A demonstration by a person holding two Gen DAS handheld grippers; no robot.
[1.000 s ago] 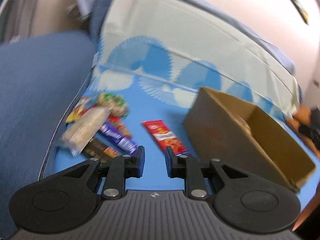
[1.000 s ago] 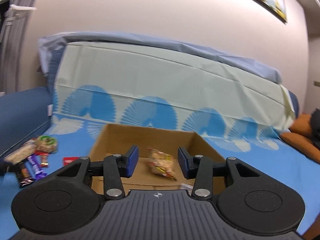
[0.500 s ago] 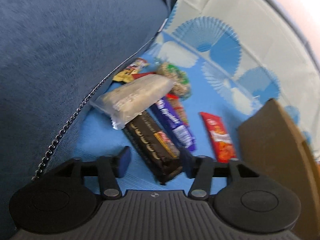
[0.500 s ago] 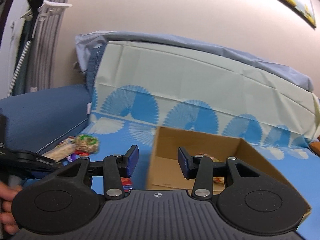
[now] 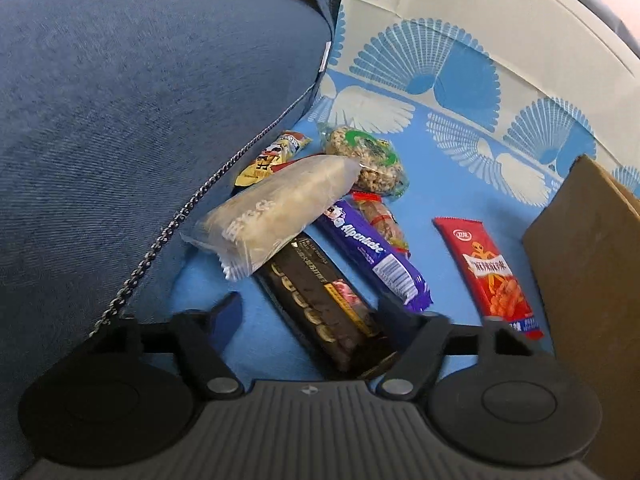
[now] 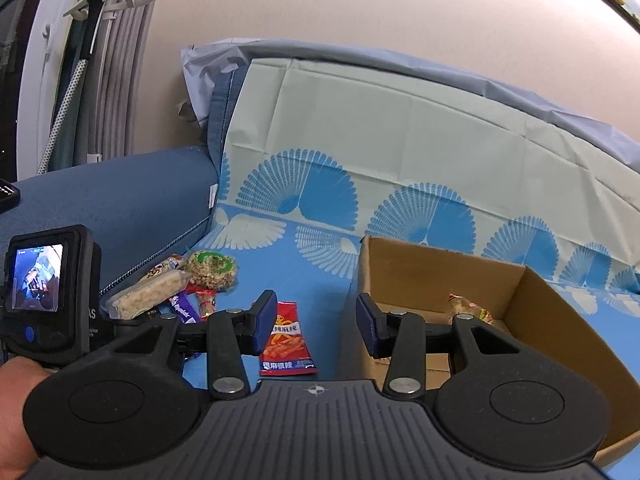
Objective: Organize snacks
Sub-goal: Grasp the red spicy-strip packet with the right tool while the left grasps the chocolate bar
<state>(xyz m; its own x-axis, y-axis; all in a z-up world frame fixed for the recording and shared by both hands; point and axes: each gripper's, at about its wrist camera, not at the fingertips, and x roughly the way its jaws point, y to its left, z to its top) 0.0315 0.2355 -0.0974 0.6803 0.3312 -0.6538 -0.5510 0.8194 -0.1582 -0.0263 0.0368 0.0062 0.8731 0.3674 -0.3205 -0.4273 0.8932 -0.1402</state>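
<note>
Several snacks lie in a pile on the blue patterned cloth (image 5: 400, 128): a pale clear packet (image 5: 276, 216), a purple bar (image 5: 368, 252), a dark chocolate bar (image 5: 304, 276), a round rice cake (image 5: 366, 158) and a yellow packet (image 5: 272, 156). A red packet (image 5: 492, 276) lies apart, beside the cardboard box (image 5: 592, 264). My left gripper (image 5: 310, 312) straddles the near end of the dark bar; its jaws are closing and the left pad stands clear of the bar. My right gripper (image 6: 316, 322) hangs open and empty, between the red packet (image 6: 286, 340) and the box (image 6: 560, 312), which holds one snack (image 6: 468, 308).
A blue sofa armrest (image 5: 120, 120) with a chain trim hems the pile in on the left. The cloth-draped backrest (image 6: 400, 128) rises behind. In the right wrist view, a hand (image 6: 16, 408) holds the left tool with its camera screen (image 6: 40, 280).
The left gripper swung from the box to the snack pile, tipped downward, and its jaws went from nearly shut to wide. The right gripper turned left, so the box now sits at its right.
</note>
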